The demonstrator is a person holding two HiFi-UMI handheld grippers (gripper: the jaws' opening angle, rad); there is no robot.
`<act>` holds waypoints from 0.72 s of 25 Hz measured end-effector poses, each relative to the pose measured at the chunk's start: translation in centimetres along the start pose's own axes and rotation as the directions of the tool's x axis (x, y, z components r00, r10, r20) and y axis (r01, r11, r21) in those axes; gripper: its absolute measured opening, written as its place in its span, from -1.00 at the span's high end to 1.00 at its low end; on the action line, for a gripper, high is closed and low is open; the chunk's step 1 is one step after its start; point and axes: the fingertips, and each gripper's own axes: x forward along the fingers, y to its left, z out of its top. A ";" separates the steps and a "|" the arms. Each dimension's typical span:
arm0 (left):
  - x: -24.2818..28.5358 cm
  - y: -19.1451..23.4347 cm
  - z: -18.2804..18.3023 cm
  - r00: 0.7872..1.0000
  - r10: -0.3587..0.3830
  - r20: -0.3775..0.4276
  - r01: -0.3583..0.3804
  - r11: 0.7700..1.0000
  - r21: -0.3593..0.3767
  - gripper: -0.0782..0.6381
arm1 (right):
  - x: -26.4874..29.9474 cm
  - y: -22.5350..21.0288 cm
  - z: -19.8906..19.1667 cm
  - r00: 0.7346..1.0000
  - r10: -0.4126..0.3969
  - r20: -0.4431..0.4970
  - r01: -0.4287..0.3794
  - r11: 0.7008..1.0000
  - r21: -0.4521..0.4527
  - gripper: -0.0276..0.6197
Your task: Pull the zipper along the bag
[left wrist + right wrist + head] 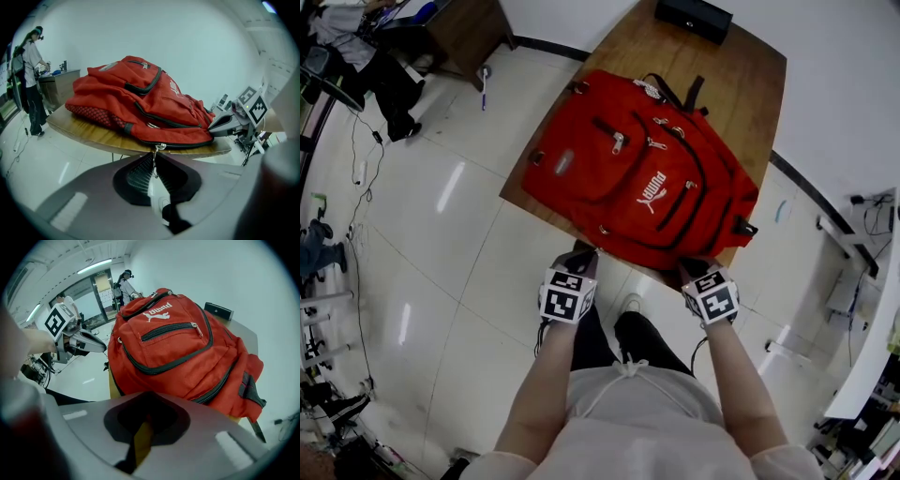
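Note:
A red backpack point(642, 169) lies flat on a wooden table point(741, 66). Its near edge carries a black zipper point(183, 144) that is closed to the right of the slider. My left gripper point(580, 253) is at the bag's near left corner. In the left gripper view the metal zipper pull point(160, 147) hangs between the jaws of the left gripper point(154, 161), which stand a crack apart and do not press on it. My right gripper point(695, 268) sits at the near right corner. Seen from the left gripper view, the right gripper point(216, 125) tapers shut onto the bag's edge.
A black box point(694, 17) rests on the table's far end. A brown cabinet point(469, 28) stands at the far left, with a person point(30, 75) beside it. White tiled floor point(450, 234) surrounds the table. My legs are right under the near edge.

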 end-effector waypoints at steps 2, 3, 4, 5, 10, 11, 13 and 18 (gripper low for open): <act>-0.1 0.4 0.2 1.000 0.024 0.005 -0.024 0.999 0.023 0.72 | 0.1 0.2 0.1 1.000 0.007 0.000 -0.007 1.000 0.001 0.90; -0.3 0.7 0.3 0.999 0.039 0.009 -0.039 0.999 0.037 0.72 | 0.1 0.3 0.1 1.000 0.013 0.000 -0.013 1.000 0.003 0.90; -0.4 1.0 0.4 0.998 0.054 0.013 -0.055 0.997 0.046 0.71 | 0.1 0.4 0.2 1.000 0.018 0.000 -0.018 1.000 0.004 0.90; -0.6 1.3 0.5 0.998 0.066 0.017 -0.067 0.997 0.049 0.71 | 0.1 0.5 0.2 1.000 0.024 -0.001 -0.024 1.000 0.004 0.90; -0.6 2.5 0.1 0.995 0.098 0.033 -0.098 0.995 -0.003 0.67 | 0.2 0.8 0.3 0.999 0.037 0.004 -0.037 0.999 0.007 0.90; -0.6 2.6 0.1 0.994 0.101 0.036 -0.100 0.995 -0.021 0.67 | 0.2 0.8 0.3 0.999 0.037 0.006 -0.037 0.999 0.008 0.90; -0.5 2.6 0.0 0.994 0.107 0.036 -0.106 0.994 -0.035 0.67 | 0.3 0.8 0.3 0.999 0.036 0.009 -0.036 0.999 0.009 0.90; -0.4 1.6 0.1 0.989 0.144 0.041 -0.147 0.986 0.075 0.70 | 0.3 0.8 0.6 0.998 -0.006 0.055 0.007 1.000 -0.019 0.90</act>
